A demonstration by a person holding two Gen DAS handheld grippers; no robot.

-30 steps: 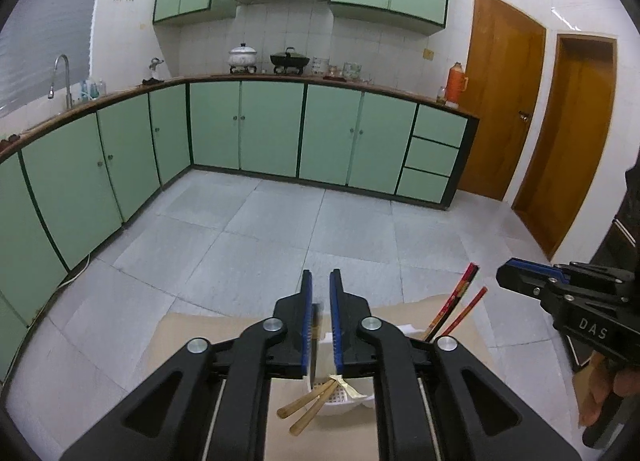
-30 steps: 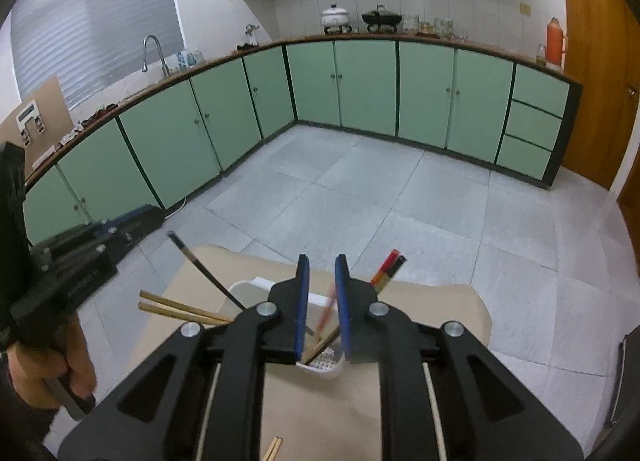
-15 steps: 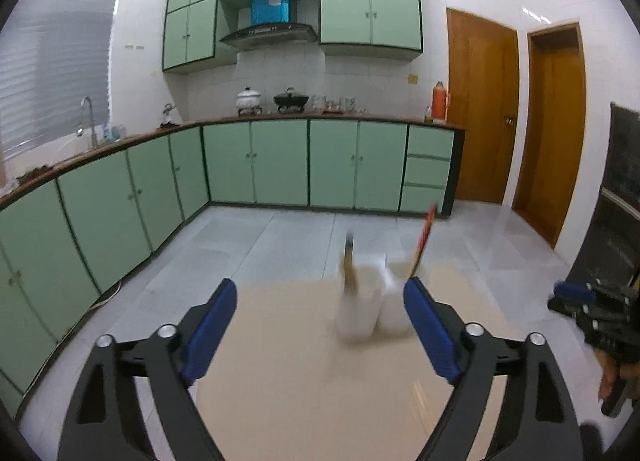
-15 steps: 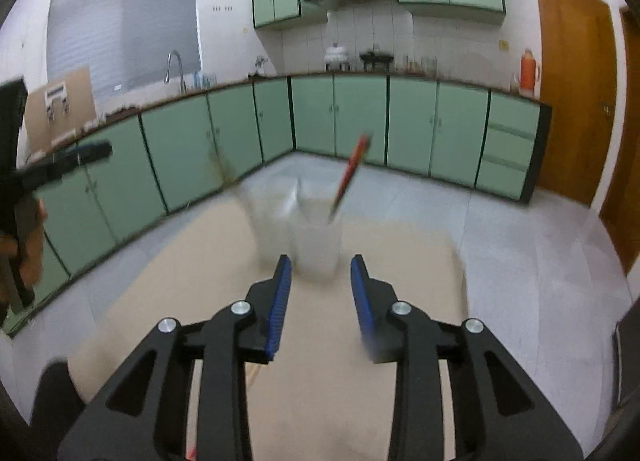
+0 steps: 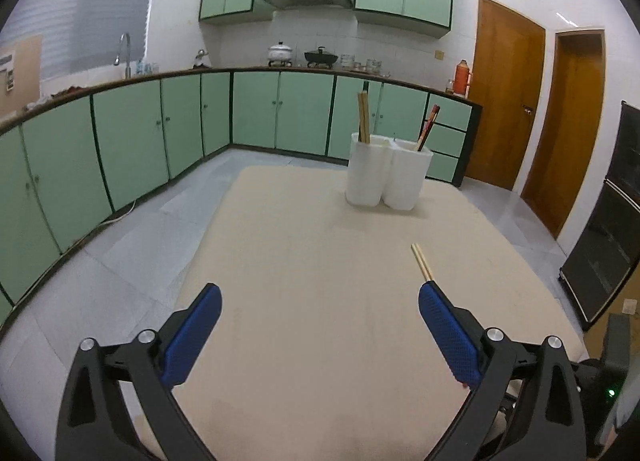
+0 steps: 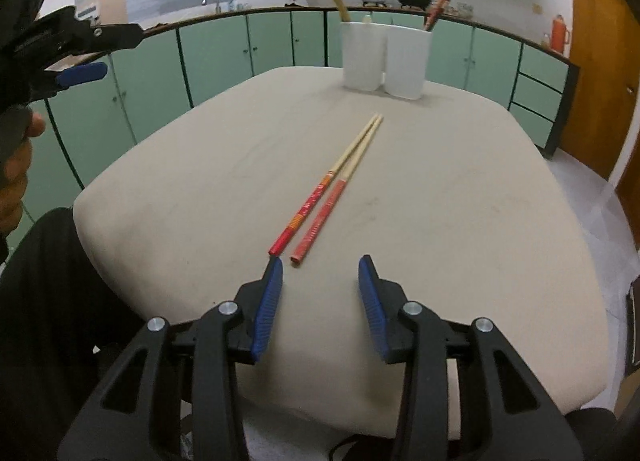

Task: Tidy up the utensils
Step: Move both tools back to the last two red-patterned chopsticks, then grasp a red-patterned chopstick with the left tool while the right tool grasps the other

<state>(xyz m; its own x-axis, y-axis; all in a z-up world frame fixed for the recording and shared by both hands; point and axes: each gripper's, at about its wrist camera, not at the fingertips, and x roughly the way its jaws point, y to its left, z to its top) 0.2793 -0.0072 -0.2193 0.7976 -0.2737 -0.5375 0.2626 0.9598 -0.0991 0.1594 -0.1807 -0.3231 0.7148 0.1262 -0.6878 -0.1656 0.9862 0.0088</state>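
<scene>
A white two-compartment holder [image 5: 387,171] stands at the far side of the beige table [image 5: 304,269]; it also shows in the right wrist view [image 6: 385,59]. Wooden chopsticks [image 5: 363,117] stand in its left compartment, red-handled chopsticks [image 5: 428,128] in its right. A pair of red-handled chopsticks [image 6: 334,185] lies flat on the table, just ahead of my right gripper [image 6: 320,273], which is open and empty. Their pale tips show in the left wrist view [image 5: 421,265]. My left gripper [image 5: 320,301] is wide open and empty above the table's near side.
Green kitchen cabinets [image 5: 160,133] run along the left and back walls. Two wooden doors [image 5: 508,101] are at the right. A dark appliance [image 5: 608,245] stands at the far right. My left gripper shows at the upper left of the right wrist view [image 6: 80,75].
Both grippers pulled back from the holder toward the table's near edge and opened. The pair of chopsticks lying on the table has come into view in front of the right gripper.
</scene>
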